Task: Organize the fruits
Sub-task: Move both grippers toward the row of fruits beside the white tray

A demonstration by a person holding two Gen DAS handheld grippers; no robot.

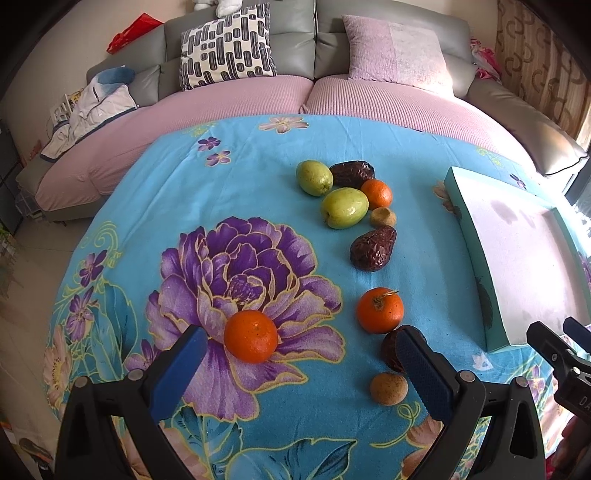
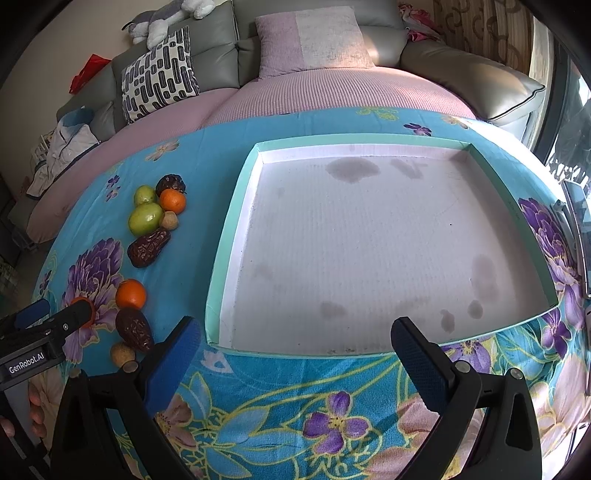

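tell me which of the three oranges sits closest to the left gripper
The orange on the big purple flower, lying just ahead of the open left gripper. The stemmed orange sits off to the right, and the smallest is far back among the green fruits.

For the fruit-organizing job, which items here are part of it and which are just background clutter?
Part of the job:
oranges
green fruits
dark dates
small brown fruits
empty tray
left tongs, open
right tongs, open

Just lying about:
patterned pillow
pink pillow
jacket
plush toy
red bag
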